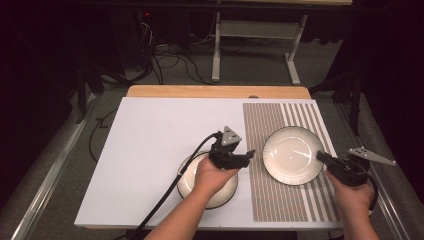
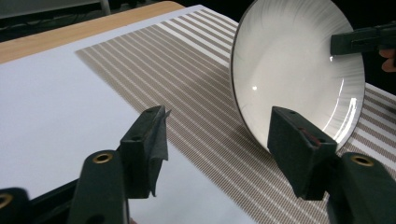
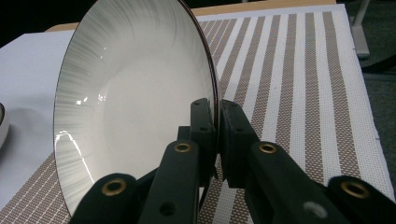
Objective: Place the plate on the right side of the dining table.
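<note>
Nearest to the person, at the front of the white table top (image 1: 150,135), a white bowl (image 1: 227,187) with a dark rim rests on the surface, and the left hand (image 1: 212,176) is above it, so a big part of this bowl is covered. The left gripper (image 1: 246,157) in that hand reaches toward the striped placemat (image 1: 260,195); its jaws stand apart with nothing between them, and in the left gripper view one sees bare mat and table between the two black jaws. On the other side, the right hand (image 1: 352,195) is at the front right edge of the table with the right gripper (image 1: 322,156). Its jaws are closed on the rim of the second white bowl (image 1: 294,155), at the side of the bowl that is nearest to this hand. In the right gripper view (image 3: 217,135) the thin dark rim passes between the two pads, one pad inside the bowl (image 3: 135,107) and one outside. This bowl is on the brown and white placemat, in its right half. Behind the white top a strip of the wooden table edge (image 1: 215,91) shows, and farther away is the grey floor with cables (image 1: 175,60) and a white metal stand (image 1: 255,35).
</note>
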Demonstrator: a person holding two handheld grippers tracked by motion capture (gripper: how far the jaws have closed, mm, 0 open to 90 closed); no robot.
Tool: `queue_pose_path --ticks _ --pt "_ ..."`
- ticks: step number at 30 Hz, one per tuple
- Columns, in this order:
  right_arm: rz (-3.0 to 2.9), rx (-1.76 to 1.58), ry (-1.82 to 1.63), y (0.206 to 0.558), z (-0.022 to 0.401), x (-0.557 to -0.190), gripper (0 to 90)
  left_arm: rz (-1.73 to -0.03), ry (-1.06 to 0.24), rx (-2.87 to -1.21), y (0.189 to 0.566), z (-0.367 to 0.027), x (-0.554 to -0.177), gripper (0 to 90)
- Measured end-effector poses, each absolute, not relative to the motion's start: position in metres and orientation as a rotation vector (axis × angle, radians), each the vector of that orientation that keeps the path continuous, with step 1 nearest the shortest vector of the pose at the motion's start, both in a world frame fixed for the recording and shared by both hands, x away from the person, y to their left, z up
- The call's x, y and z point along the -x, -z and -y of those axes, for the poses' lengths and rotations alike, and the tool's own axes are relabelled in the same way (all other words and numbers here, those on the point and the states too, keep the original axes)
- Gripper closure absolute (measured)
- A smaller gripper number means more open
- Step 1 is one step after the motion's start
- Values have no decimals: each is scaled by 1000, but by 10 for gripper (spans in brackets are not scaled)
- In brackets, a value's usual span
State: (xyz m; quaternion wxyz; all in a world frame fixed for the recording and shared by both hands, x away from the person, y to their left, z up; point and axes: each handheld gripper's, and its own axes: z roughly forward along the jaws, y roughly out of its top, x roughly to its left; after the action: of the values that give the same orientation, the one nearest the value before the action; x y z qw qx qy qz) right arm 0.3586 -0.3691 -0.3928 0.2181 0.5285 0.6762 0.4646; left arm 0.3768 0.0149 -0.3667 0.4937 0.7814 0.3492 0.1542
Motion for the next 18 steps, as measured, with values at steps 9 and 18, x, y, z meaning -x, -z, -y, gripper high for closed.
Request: queue_pose_path --ticks 9,18 --pt "-1880 -1479 -1252 395 368 -364 861 -865 -417 -1854 365 -75 -354 343" --pt "-1875 -1515 -1223 398 368 -369 852 -913 -478 -1816 367 -145 -324 321"
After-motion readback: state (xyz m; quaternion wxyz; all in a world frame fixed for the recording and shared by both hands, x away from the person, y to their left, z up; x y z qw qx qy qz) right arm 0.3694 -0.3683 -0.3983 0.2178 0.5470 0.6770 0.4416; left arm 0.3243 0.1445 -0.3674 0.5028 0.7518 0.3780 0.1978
